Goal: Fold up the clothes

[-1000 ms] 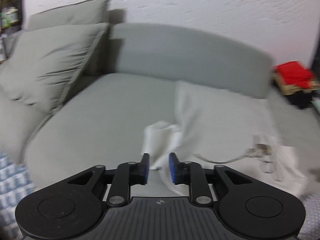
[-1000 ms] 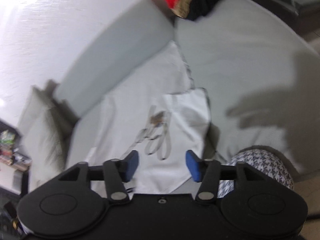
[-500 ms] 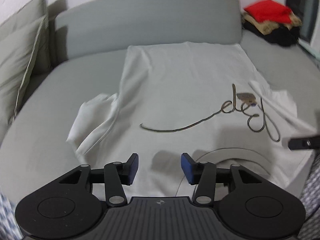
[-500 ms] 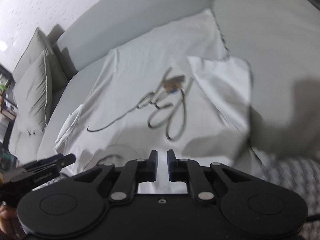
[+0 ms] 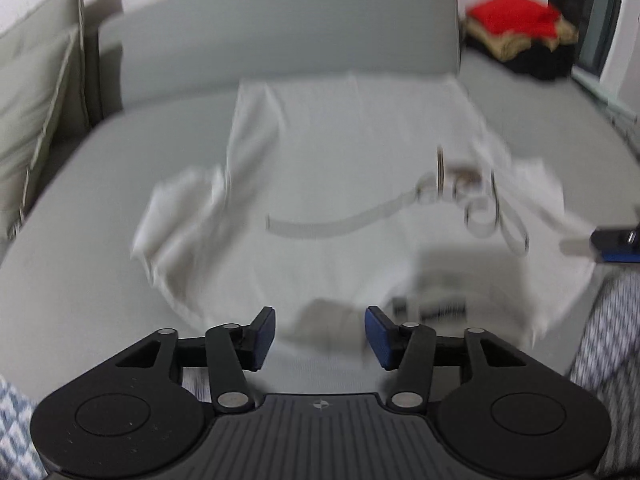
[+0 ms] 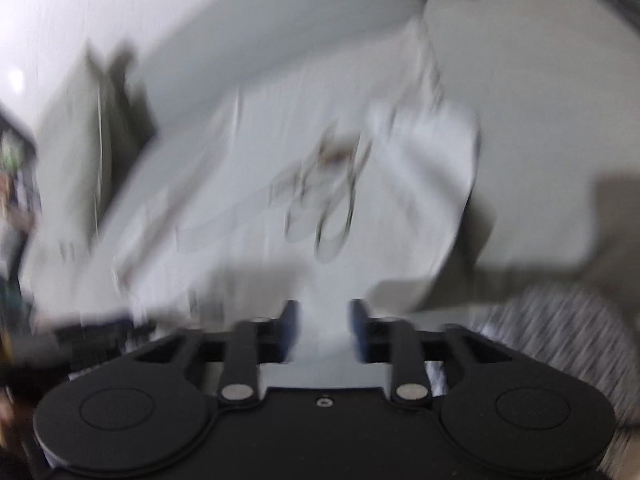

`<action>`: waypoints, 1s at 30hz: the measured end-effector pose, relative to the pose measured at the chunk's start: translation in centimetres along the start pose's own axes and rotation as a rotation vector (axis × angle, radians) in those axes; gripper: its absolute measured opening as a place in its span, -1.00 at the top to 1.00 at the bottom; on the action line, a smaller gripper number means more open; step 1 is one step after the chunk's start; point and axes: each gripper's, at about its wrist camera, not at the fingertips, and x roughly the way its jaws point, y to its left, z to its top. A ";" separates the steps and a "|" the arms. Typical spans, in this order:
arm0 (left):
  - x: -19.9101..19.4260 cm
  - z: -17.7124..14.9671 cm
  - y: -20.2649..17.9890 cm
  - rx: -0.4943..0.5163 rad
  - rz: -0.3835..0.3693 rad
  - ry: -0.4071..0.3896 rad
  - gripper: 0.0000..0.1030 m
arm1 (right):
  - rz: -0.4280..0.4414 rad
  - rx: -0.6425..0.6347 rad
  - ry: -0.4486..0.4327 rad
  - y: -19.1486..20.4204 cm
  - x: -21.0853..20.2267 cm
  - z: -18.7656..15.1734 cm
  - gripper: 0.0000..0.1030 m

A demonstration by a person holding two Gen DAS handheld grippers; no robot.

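Note:
A white T-shirt (image 5: 352, 168) with a dark scribble print lies spread flat on the grey sofa seat (image 5: 80, 264), neck end toward me, one sleeve rumpled at the left. My left gripper (image 5: 320, 334) is open and empty just above the shirt's near edge. My right gripper (image 6: 322, 330) is open with white cloth showing between its fingers; the view is blurred, so contact is unclear. The shirt also fills the right wrist view (image 6: 320, 208). The right gripper's tip shows at the right edge of the left wrist view (image 5: 618, 242).
Grey cushions (image 5: 36, 100) lean at the sofa's left end. A pile of red, tan and black clothes (image 5: 520, 32) sits at the far right of the sofa. The sofa backrest (image 5: 288, 36) runs behind the shirt. Patterned fabric (image 5: 608, 340) shows at the near right.
My right gripper has gone from shut to open. My left gripper stayed open and moved in closer over the shirt's near edge. Both views are blurred by motion.

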 end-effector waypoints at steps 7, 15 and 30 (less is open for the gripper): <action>3.0 2.4 -0.6 -0.097 -0.015 0.059 -0.24 | -0.034 0.316 -0.137 -8.7 1.2 5.5 0.08; 2.8 1.2 -1.0 -0.098 -0.008 0.099 -0.41 | -0.021 0.416 -0.092 -12.6 6.6 7.8 0.35; 2.0 0.4 -1.1 -0.076 -0.013 0.093 -0.42 | -0.151 0.313 -0.301 -10.5 4.0 7.6 0.91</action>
